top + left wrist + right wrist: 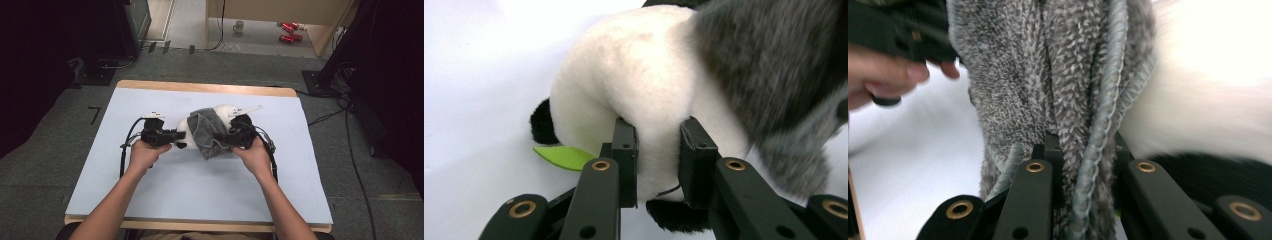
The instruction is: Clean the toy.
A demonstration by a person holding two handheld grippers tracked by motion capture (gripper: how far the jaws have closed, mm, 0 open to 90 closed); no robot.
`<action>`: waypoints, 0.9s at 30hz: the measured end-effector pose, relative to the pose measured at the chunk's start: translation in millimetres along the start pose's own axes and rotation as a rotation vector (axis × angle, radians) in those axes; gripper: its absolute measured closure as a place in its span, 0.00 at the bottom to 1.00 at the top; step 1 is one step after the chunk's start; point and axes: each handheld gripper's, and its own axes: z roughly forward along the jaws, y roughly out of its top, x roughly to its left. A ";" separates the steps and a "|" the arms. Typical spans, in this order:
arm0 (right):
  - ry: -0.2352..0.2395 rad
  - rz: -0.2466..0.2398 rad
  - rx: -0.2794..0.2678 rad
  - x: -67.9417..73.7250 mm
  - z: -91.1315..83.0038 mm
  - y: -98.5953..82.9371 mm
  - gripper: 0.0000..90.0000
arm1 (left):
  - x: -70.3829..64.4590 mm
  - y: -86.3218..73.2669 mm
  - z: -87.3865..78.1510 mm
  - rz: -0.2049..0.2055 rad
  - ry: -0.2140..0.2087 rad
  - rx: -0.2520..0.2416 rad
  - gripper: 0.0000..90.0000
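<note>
At mid-tabletop [150, 200], I have a plush panda [634, 90] pinned between both tools while a grey towel [204, 131] drapes over its middle. My left tool [175, 136] is closed on a fold of the panda's white body; in the left gripper view the two black jaws pinch the fur just above a black paw, with a green felt leaf [564, 156] poking out to the left. My right tool [227, 139] is clamped on the towel, its jaws biting the bunched pile and corded hem seen in the right gripper view [1083, 125], the panda's white flank just to the right of them.

Both things look light and soft. The panda is squashy and should give under the jaws rather than slip, so I judge a pinch on a fold of the body, not the round bulk, the surer hold. The towel is limp and nubbly, likely to sag and trail; its thick hem seems the best place to grip. The panda lies on its side, between the two tools, the left at its near-left end and the right at its right side.
</note>
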 end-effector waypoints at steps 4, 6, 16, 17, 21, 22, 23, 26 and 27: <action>-0.020 0.029 -0.058 -6.6 -19.0 3.3 0.89 | 0.0 -2.8 0.7 0.028 -0.010 -0.029 0.80; -0.023 0.038 -0.052 -11.9 -17.3 1.6 0.89 | -1.1 -3.8 1.1 0.055 -0.009 -0.046 0.76; -0.023 0.083 -0.097 -24.6 -10.1 6.5 0.89 | -4.6 -11.8 -14.2 0.197 -0.027 -0.139 0.50; -0.021 0.090 -0.099 -25.2 -9.6 8.4 0.89 | -7.1 -14.7 -16.7 0.226 -0.041 -0.163 0.47; -0.027 0.094 -0.113 -26.4 -5.0 17.3 0.89 | -9.9 -23.5 -15.1 0.252 -0.061 -0.178 0.41; -0.026 0.094 -0.114 -27.7 -4.2 19.1 0.89 | -9.8 -25.0 -12.6 0.248 -0.059 -0.167 0.39; -0.025 0.102 -0.114 -29.0 -3.8 20.8 0.89 | -9.7 -26.4 -9.5 0.244 -0.054 -0.152 0.38; -0.011 0.125 -0.124 -34.9 -1.9 23.8 0.89 | -9.3 -29.7 2.2 0.249 -0.017 -0.127 0.33; -0.003 0.135 -0.128 -37.4 -1.2 24.3 0.89 | -9.2 -30.1 5.4 0.249 -0.008 -0.144 0.33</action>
